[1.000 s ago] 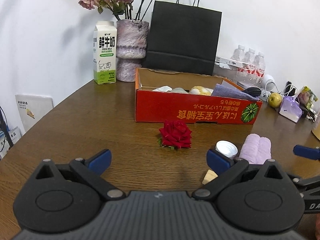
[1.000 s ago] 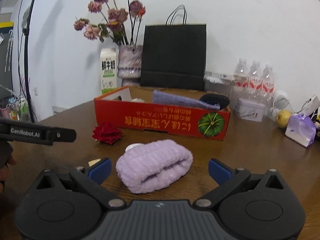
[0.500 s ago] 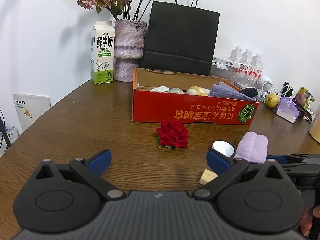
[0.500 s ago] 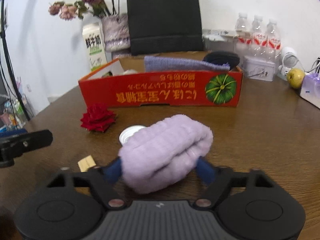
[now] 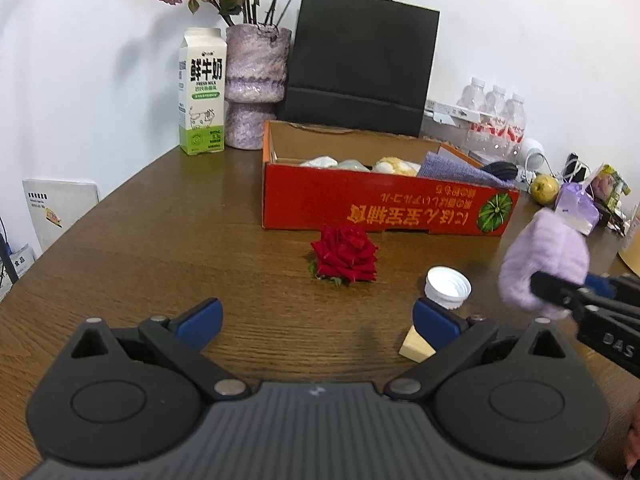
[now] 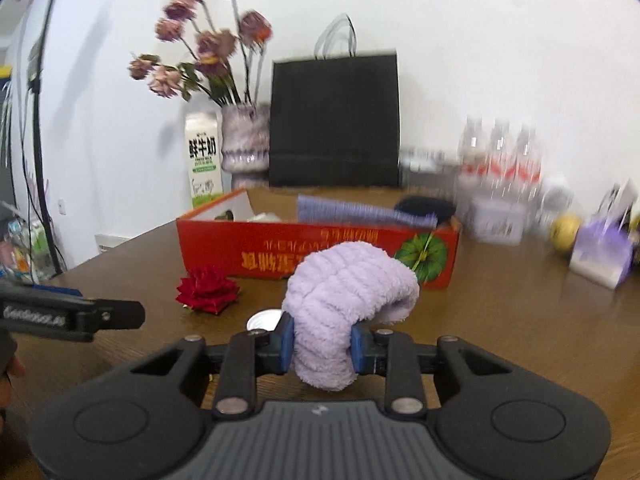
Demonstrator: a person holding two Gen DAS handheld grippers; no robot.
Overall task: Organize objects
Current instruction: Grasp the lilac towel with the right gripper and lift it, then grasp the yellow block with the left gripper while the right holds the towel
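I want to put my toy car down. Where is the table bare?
Bare wood lies left of the red box and red rose, before the milk carton. By the white cap and wooden block it is crowded.

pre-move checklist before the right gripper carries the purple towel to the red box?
1. Right gripper on rolled purple towel: pads press both sides, jaws closing. ok
2. Towel off the table: looks lifted in the left wrist view. ok
3. Path to red box: nothing in between. ok
4. Room in box: grey cloth and pale items fill much of it. cannot tell
5. Left gripper: open, empty, off to the side. ok
6. White cap, red rose: undisturbed. ok
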